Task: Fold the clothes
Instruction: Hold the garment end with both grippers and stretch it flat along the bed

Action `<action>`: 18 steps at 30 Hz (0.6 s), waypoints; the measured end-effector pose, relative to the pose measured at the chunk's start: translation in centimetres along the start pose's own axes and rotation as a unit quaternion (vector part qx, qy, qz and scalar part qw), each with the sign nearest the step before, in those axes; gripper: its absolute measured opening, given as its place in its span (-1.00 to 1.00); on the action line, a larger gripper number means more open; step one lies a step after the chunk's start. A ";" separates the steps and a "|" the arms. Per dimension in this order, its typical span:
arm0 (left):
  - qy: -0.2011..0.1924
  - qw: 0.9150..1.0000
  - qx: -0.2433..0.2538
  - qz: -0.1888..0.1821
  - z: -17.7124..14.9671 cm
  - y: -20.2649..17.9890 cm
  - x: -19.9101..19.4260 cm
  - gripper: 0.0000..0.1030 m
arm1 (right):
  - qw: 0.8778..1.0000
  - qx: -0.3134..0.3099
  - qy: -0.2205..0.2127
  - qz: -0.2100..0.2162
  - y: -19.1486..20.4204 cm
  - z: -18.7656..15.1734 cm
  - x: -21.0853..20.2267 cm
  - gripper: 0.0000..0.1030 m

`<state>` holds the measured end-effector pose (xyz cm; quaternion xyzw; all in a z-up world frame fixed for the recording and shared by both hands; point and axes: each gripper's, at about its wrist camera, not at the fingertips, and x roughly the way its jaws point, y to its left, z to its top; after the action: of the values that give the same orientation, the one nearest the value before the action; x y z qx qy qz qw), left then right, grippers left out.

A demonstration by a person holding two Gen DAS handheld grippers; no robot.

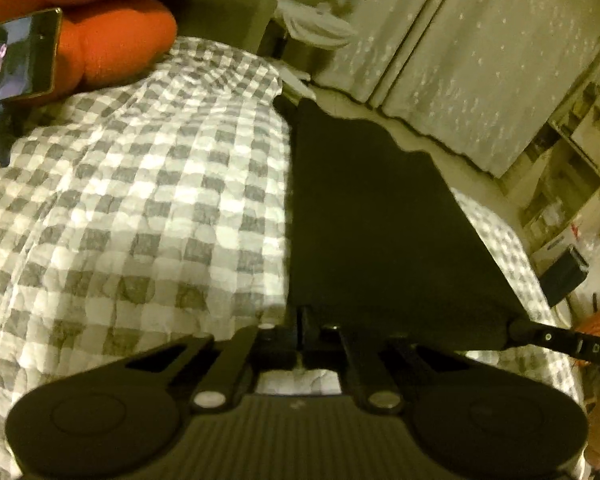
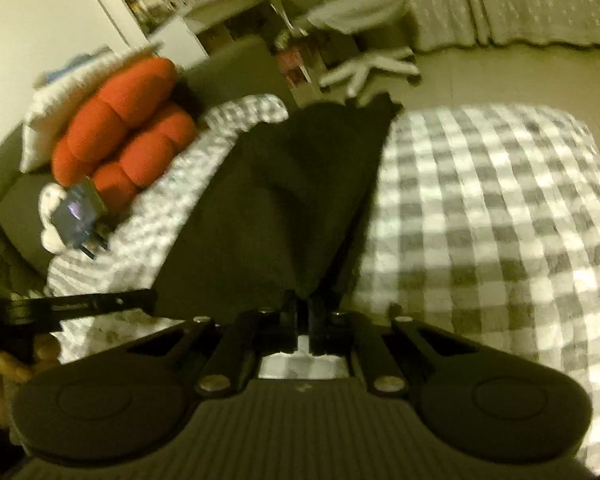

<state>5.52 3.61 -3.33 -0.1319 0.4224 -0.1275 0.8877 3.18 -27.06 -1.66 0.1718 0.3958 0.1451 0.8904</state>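
A dark garment (image 1: 372, 216) stretches away over the grey-and-white checked bedspread (image 1: 140, 200). My left gripper (image 1: 300, 320) is shut on one near corner of it, the cloth running off to the right. In the right wrist view the same dark garment (image 2: 284, 200) fans out from my right gripper (image 2: 302, 304), which is shut on its other near corner. Each gripper shows in the other's view: the right gripper (image 1: 516, 330) at the cloth's right corner, the left gripper (image 2: 150, 296) at its left edge. The garment hangs taut between them.
Orange cushions (image 1: 100, 20) and a phone on a stand (image 1: 16, 56) sit at the bed's head. A white pillow (image 2: 60, 108) lies behind the cushions. Curtains (image 1: 480, 48), a white swivel chair (image 2: 364, 40) and shelves (image 1: 572, 168) ring the bed.
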 end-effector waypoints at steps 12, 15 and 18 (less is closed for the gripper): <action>0.003 1.000 0.008 0.005 -0.2 0.0 0.1 -0.97 | 0.999 -0.010 0.030 -0.028 0.1 -0.2 1.0 -0.91; 0.004 1.000 0.005 0.002 -0.1 0.1 0.1 -0.96 | 0.999 -0.013 0.031 -0.035 0.0 -0.2 0.9 -0.94; 0.004 1.000 0.006 0.003 -0.1 0.1 0.1 -0.95 | 0.999 -0.014 0.031 -0.042 -0.4 -0.1 0.6 -0.93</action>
<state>5.50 3.65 -3.48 -0.1244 0.4258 -0.1279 0.8871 3.51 -27.11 -2.30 0.1378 0.4278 0.1179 0.8855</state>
